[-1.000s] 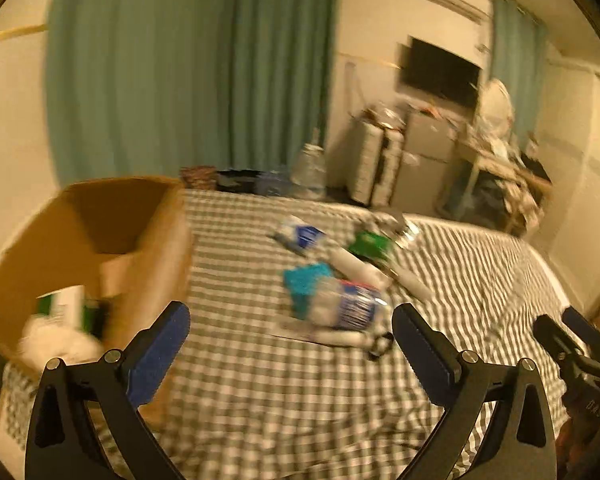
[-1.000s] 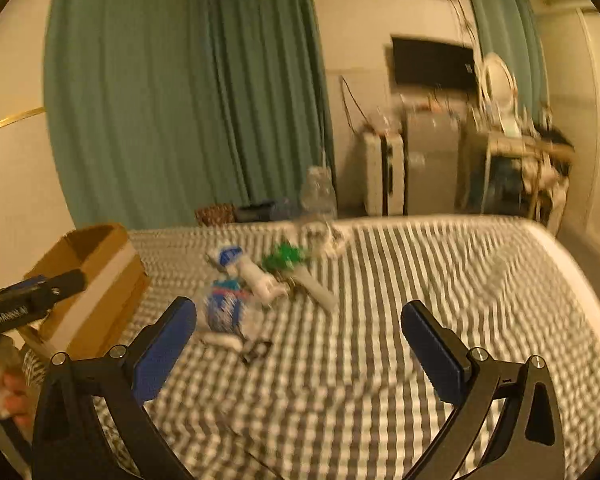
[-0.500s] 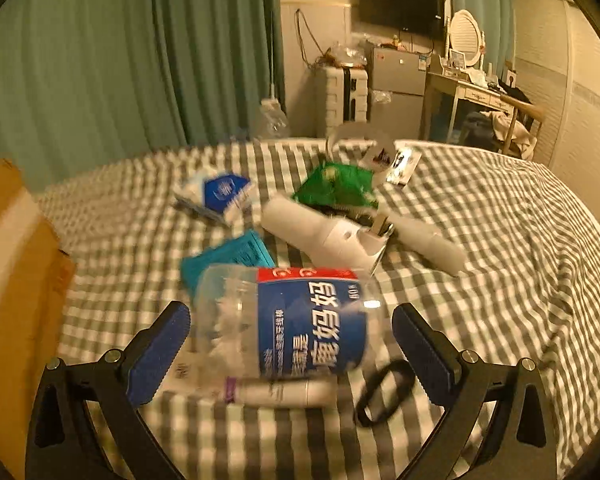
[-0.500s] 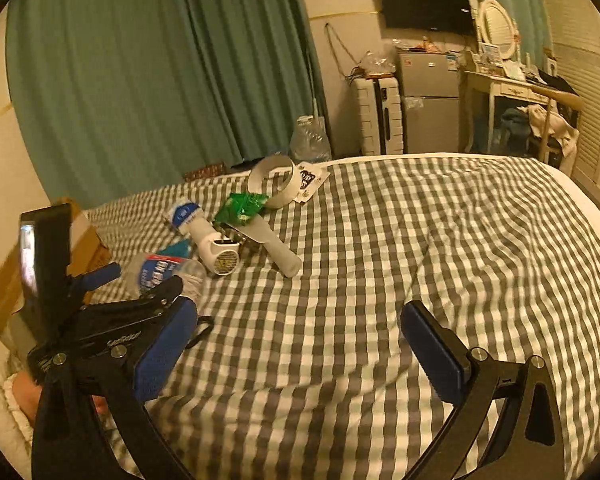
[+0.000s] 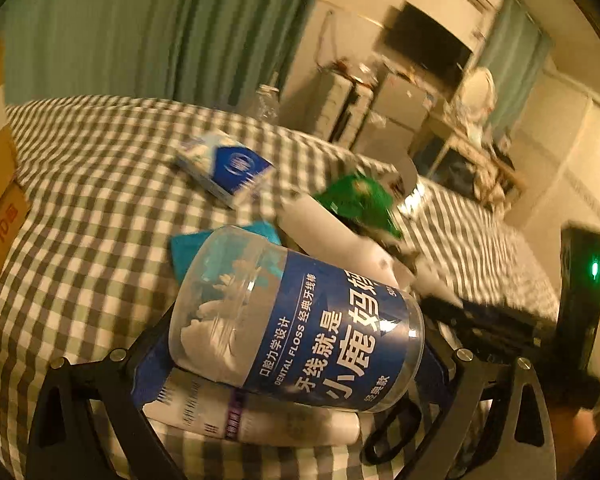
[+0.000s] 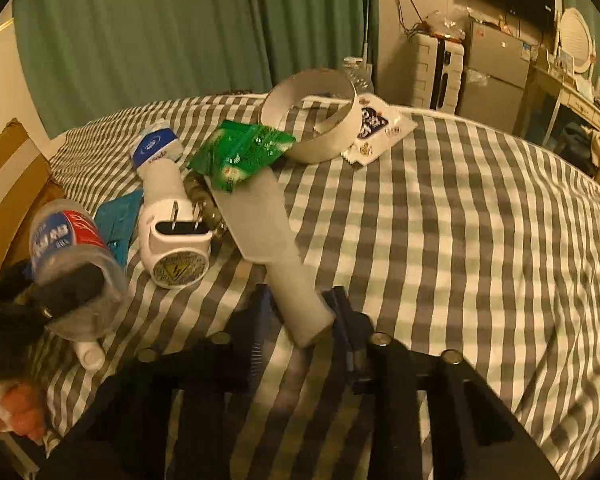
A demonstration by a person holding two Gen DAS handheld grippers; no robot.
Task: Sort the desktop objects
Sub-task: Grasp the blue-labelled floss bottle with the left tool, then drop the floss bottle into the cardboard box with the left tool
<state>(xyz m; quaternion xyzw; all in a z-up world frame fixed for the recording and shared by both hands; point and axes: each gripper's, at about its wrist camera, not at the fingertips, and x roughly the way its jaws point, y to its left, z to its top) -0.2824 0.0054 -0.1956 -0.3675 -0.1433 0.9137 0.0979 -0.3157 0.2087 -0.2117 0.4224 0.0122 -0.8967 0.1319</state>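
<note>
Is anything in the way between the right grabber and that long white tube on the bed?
Nothing visible. The white tube already lies with its end between the closing jaws of the right grabber, on the checked bedcover.

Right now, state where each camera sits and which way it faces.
Left wrist: on the left gripper, angled down at the dental floss jar between its fingers; the right gripper's black frame shows at right.
Right wrist: on the right gripper, angled down at the white tube, jaws closing around its near end; the left gripper and a hand show at lower left.
Shared: jar, green packet, checked cloth.
</note>
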